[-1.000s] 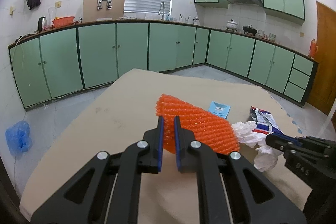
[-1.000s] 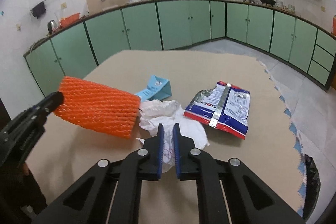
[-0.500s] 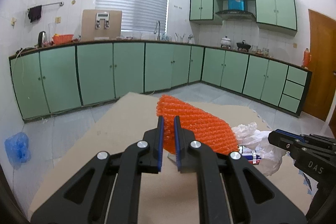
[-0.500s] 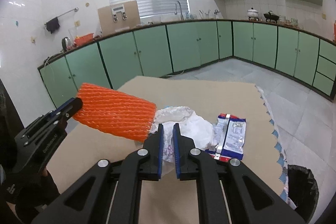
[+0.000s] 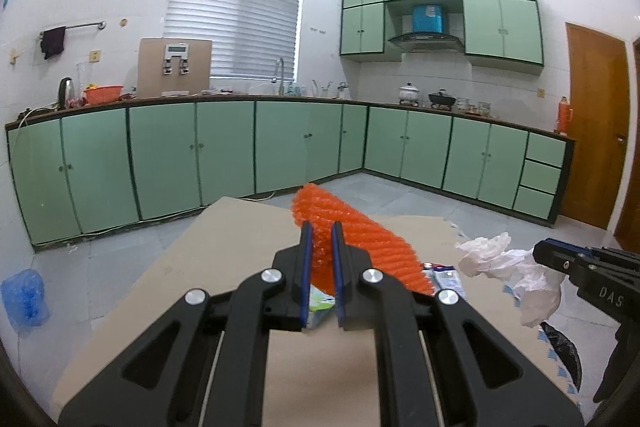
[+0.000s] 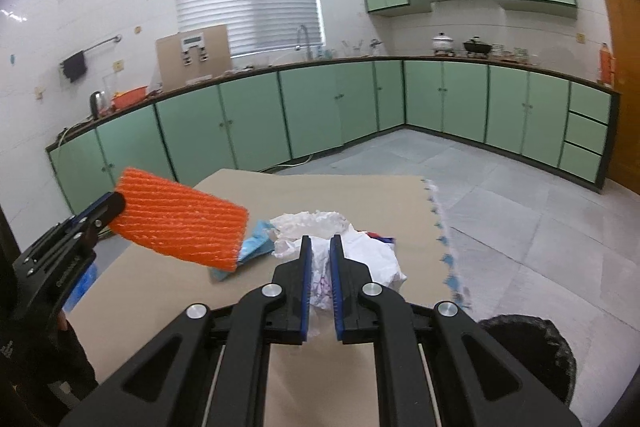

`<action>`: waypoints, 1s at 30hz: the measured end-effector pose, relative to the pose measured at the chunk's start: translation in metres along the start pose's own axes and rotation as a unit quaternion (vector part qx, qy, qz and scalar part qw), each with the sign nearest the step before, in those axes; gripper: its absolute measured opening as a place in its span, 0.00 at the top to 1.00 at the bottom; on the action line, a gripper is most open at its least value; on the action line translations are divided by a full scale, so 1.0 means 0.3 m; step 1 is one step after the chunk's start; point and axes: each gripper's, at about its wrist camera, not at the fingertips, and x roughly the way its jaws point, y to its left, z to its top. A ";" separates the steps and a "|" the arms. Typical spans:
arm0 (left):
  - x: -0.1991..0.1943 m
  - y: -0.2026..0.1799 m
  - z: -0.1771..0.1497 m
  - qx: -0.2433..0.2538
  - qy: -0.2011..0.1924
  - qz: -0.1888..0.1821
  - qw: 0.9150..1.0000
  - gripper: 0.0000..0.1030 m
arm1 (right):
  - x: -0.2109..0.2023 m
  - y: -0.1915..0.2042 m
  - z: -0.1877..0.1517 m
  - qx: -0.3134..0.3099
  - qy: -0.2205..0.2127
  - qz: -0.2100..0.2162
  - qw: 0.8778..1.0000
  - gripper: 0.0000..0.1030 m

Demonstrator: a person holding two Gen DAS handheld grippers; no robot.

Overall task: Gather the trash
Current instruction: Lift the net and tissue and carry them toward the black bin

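Note:
My left gripper [image 5: 319,233] is shut on an orange foam net sleeve [image 5: 362,235] and holds it in the air above the brown table [image 5: 224,243]. The sleeve also shows in the right wrist view [image 6: 180,223], with the left gripper [image 6: 106,205] at its left end. My right gripper [image 6: 320,247] is shut on a crumpled white plastic bag [image 6: 360,255], lifted above the table; the bag shows in the left wrist view [image 5: 516,267]. A blue packet [image 6: 256,247] and a snack wrapper [image 5: 444,273] lie on the table below.
A black-lined trash bin [image 6: 532,351] stands on the floor at the table's right front corner. Green kitchen cabinets [image 5: 224,151] run along the far walls. A blue plastic bag [image 5: 24,295] lies on the floor at the left.
Both grippers have risen with their loads: the orange sleeve and the white bag are now higher above the table, and the trash bin has come into the right wrist view.

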 end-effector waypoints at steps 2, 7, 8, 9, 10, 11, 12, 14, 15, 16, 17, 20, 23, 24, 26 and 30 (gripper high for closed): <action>-0.003 -0.023 -0.006 0.004 0.000 -0.008 1.000 0.92 | -0.024 -0.029 -0.005 0.005 -0.004 -0.008 1.000 0.91; -0.004 -0.108 -0.020 0.013 0.004 -0.033 0.999 0.93 | -0.077 -0.087 -0.014 0.016 -0.012 -0.025 1.000 0.91; -0.003 -0.129 -0.024 0.014 0.005 -0.040 0.999 0.93 | -0.087 -0.099 -0.015 0.018 -0.013 -0.027 0.999 0.91; -0.002 -0.142 -0.025 0.015 0.006 -0.044 0.999 0.93 | -0.095 -0.105 -0.016 0.020 -0.015 -0.029 0.999 0.91; -0.003 -0.161 -0.028 0.017 0.006 -0.050 0.999 0.93 | -0.104 -0.116 -0.018 0.021 -0.016 -0.032 0.999 0.92; -0.004 -0.173 -0.031 0.019 0.006 -0.053 0.998 0.93 | -0.112 -0.123 -0.020 0.022 -0.017 -0.035 0.999 0.95; -0.004 -0.192 -0.034 0.021 0.006 -0.059 0.998 0.93 | -0.119 -0.130 -0.023 0.023 -0.017 -0.037 0.999 0.96; -0.001 -0.224 -0.039 0.023 0.009 -0.070 0.997 0.93 | -0.136 -0.150 -0.029 0.026 -0.019 -0.042 0.999 0.96; 0.002 -0.242 -0.043 0.026 0.011 -0.075 0.997 0.93 | -0.138 -0.156 -0.031 0.026 -0.018 -0.043 0.999 0.96; 0.005 -0.262 -0.051 0.029 0.015 -0.080 0.996 0.93 | -0.136 -0.166 -0.036 0.025 -0.012 -0.043 0.999 0.96; 0.007 -0.270 -0.058 0.030 0.017 -0.083 0.996 0.93 | -0.132 -0.171 -0.041 0.026 -0.009 -0.044 0.999 0.96; 0.020 -0.297 -0.090 0.035 0.031 -0.091 0.995 0.93 | -0.111 -0.212 -0.070 0.042 0.009 -0.040 0.998 0.95; 0.032 -0.300 -0.127 0.045 0.044 -0.089 0.994 0.93 | -0.084 -0.233 -0.117 0.047 0.035 -0.042 0.997 0.89; 0.035 -0.300 -0.142 0.046 0.049 -0.089 0.994 0.93 | -0.076 -0.237 -0.132 0.047 0.043 -0.044 0.997 0.80; 0.036 -0.294 -0.168 0.048 0.057 -0.088 0.993 0.93 | -0.068 -0.241 -0.171 0.048 0.051 -0.049 0.996 0.62; 0.035 -0.284 -0.194 0.057 0.065 -0.085 0.993 0.93 | -0.055 -0.245 -0.246 0.049 0.064 -0.060 0.995 0.46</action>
